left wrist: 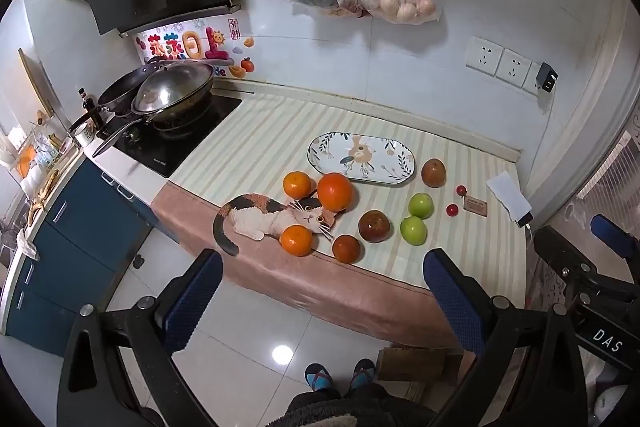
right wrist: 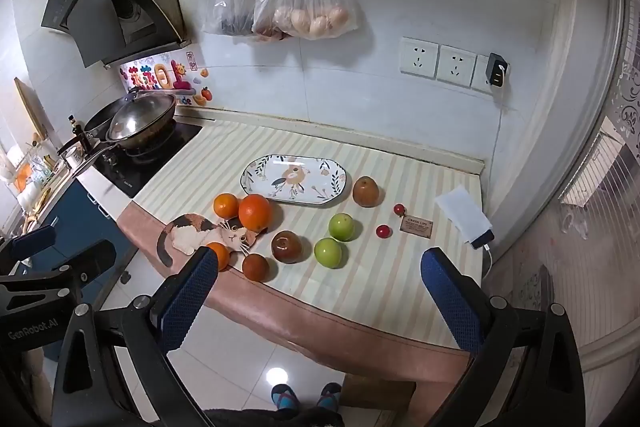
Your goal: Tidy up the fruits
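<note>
Fruit lies loose on the striped tablecloth (left wrist: 260, 147): three round oranges (left wrist: 335, 191) by the cat-shaped mat (left wrist: 256, 221), brown apples (left wrist: 374, 225), two green apples (left wrist: 420, 205), all beside the empty oval floral plate (left wrist: 394, 173). Left gripper (left wrist: 325, 301) and right gripper (right wrist: 320, 297) hover wide apart, holding nothing.

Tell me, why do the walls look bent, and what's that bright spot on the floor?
Both wrist views are fisheye, so the wall sockets and counter edge curve and the corners go black; the spot is lamp glare on glossy floor tile.
</note>
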`<state>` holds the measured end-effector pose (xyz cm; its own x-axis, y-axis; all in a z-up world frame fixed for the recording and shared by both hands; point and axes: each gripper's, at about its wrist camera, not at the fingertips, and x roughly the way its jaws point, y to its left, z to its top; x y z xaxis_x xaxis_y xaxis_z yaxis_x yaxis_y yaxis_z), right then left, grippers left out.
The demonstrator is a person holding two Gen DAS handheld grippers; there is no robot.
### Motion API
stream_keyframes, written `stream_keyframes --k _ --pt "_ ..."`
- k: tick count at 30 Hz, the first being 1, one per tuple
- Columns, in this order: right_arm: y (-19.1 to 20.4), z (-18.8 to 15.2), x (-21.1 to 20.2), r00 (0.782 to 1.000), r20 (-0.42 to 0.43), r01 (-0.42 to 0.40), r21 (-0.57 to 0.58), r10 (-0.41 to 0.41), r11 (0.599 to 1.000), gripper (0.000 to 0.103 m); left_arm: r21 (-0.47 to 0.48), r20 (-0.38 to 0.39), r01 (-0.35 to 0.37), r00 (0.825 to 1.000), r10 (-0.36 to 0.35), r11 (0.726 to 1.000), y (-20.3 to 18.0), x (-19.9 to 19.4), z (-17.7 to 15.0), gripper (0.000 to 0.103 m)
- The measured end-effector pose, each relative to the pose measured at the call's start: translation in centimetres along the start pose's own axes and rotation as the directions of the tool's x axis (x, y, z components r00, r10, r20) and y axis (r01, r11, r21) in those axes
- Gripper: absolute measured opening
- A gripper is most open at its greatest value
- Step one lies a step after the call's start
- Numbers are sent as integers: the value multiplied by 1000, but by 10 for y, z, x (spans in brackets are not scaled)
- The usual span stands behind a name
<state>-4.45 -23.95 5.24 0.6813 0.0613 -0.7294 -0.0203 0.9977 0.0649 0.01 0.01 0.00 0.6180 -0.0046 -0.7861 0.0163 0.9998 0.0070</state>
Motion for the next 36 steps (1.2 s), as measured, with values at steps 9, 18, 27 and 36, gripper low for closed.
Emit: stream_keyframes --k 9,18,27,36 --pt "1 -3 1 1000 -7 9 -2 -9 1000 103 -2 -7 0 1000 0 1000 0 2 -1 103" --pt "4 -10 3 1000 -28 -1 -8 0 1000 103 -2 -16 -1 1000 0 1000 3 0 -8 103" --pt "4 -8 4 1000 -31 -4 -5 4 1000 103 -1 -18 0 1000 0 1000 2 1 -11 103" --pt "7 -7 4 1000 -30 -7 -3 7 1000 103 -1 -17 -4 1000 4 1000 7 -1 -13 103"
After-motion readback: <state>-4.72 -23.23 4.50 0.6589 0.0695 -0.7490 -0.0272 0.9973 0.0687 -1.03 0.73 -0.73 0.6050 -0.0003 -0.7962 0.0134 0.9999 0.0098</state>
